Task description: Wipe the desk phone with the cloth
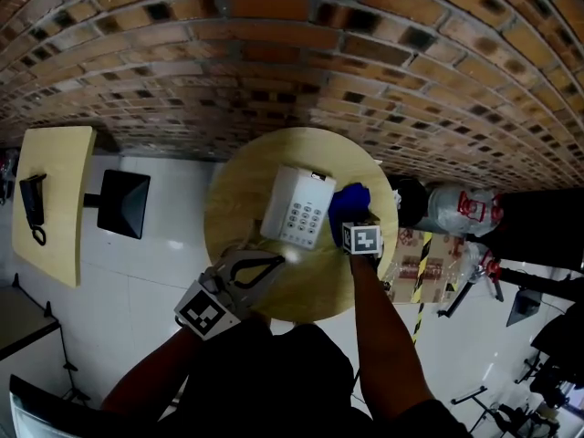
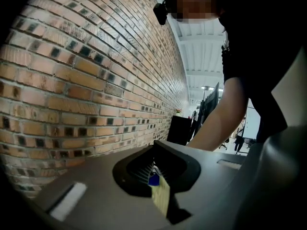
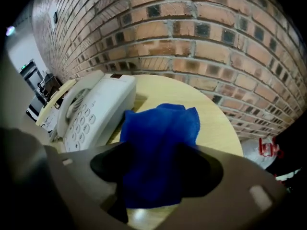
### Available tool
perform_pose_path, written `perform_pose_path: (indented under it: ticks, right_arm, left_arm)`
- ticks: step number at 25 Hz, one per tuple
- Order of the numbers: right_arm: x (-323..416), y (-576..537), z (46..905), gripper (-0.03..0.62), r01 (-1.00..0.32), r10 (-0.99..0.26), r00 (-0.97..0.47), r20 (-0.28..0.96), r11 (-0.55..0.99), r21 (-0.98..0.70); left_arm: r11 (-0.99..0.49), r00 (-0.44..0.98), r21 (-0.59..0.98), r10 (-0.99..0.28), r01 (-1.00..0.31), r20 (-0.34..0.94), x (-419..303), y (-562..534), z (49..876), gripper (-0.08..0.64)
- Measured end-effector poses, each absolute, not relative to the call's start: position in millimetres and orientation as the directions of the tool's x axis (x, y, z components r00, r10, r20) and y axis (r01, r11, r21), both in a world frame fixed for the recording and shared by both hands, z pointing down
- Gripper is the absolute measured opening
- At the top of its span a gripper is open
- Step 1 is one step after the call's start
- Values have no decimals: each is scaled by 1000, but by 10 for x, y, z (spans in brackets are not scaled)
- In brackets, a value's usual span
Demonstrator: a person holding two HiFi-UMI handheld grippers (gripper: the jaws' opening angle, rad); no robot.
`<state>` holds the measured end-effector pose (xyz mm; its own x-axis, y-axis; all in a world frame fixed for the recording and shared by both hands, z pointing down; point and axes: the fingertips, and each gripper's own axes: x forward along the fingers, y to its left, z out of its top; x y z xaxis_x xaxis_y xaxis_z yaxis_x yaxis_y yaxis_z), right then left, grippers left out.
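Note:
A white desk phone (image 1: 297,206) (image 3: 91,111) with its handset on the cradle lies on the round wooden table (image 1: 237,199). Just right of it lies a crumpled blue cloth (image 1: 349,203) (image 3: 158,143). My right gripper (image 1: 352,219) (image 3: 156,176) reaches over the cloth from the near side. Its jaws stand wide apart, and the cloth rests on the table between them without being pinched. My left gripper (image 1: 274,263) (image 2: 160,186) hovers at the table's near left edge, shut with nothing in it, and it points sideways along the brick wall.
A brick wall (image 1: 301,71) runs behind the table. A second table (image 1: 55,199) with a black handset (image 1: 34,208) stands at the left, a black stool (image 1: 123,203) beside it. Plastic bags (image 1: 461,210) and taped boxes (image 1: 415,263) crowd the floor at the right.

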<state>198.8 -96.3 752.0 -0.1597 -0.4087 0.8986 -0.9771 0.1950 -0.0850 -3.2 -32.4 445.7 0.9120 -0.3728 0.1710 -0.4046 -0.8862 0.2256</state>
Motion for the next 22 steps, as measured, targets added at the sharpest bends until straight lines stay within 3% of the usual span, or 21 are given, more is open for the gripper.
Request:
perform_pose_path:
  ticks: [7,11,13,22]
  right_arm:
    - [1972,-952,7542,285,-978,-394,-147,907,197,-73]
    - [1876,-916,7512,135,-971,-388,-142,911,232,-53]
    - [1822,-884,7487,93,-971,-402,-137,906,234,-43]
    - [1866,-626,7034,85,-974,-518,-210,829,188,-130]
  left_arm:
    - [-878,909,248,-367,-408,196,-117,-290,4542,3]
    - [-885,913,238,-361,-400,192,-122,-248,4545,3]
    - [-886,913,236,-360,-399,190,-127,-221,4538,3]
    - [-893,922,240,-348,-381,169,-92,-140,4433,3]
